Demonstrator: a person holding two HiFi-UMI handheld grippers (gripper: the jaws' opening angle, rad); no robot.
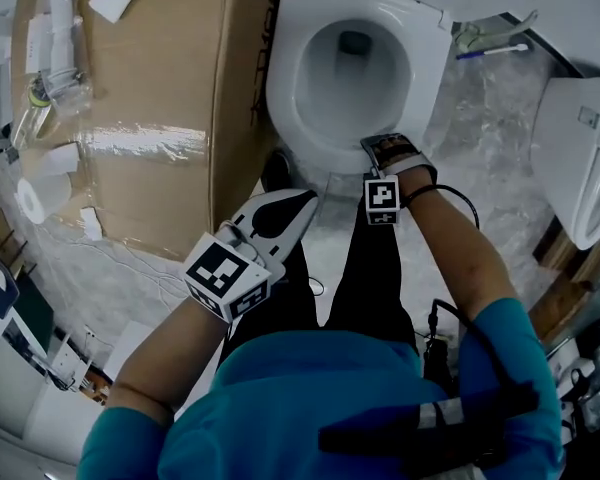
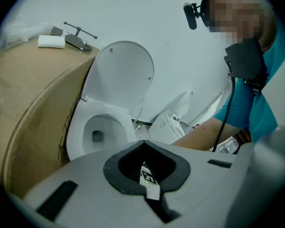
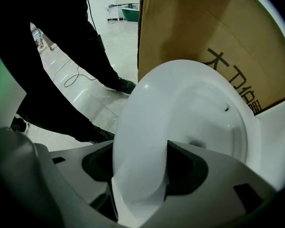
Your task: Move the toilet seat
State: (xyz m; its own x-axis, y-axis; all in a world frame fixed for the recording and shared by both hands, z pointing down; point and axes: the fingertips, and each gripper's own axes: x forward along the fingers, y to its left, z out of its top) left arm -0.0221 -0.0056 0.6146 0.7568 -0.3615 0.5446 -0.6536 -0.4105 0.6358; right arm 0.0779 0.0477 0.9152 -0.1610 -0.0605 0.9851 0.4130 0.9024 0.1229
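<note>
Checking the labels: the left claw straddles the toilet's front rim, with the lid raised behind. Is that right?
Not quite: the right claw straddles the toilet's front rim, as the right gripper view shows; the left claw hangs clear. The lid is raised.

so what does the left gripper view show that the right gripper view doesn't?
Left gripper view only: the raised lid, a clamp-like tool on the cardboard box, the person's forearm, and the left gripper, jaws together on nothing. Right gripper view only: the right gripper with the toilet's front rim between its jaws, plus dark-trousered legs. Both: the toilet bowl and that box.
</note>
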